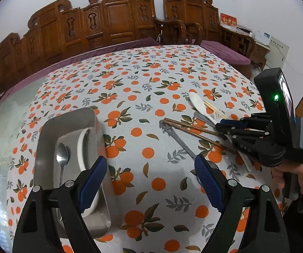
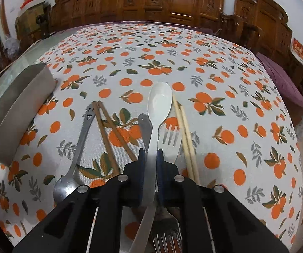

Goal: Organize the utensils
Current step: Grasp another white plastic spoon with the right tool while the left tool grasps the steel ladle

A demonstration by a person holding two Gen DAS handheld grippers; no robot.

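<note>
Got my right gripper (image 2: 150, 154) pinching the white spoon (image 2: 158, 103) by its handle, jaws tight on it. It sits in the utensil pile on the counter (image 2: 246, 105), long axis running straight away from me, bowl at the far end. I'd lift straight up so it doesn't drag the fork (image 2: 170, 139). Left gripper (image 1: 151, 168) hangs spread wide beside the tray (image 1: 46, 132).

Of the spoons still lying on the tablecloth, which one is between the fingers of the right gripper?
The white spoon, lying between the dark chopsticks and the pale chopsticks; the right gripper is shut on its handle. The metal spoon farther left lies untouched.
</note>
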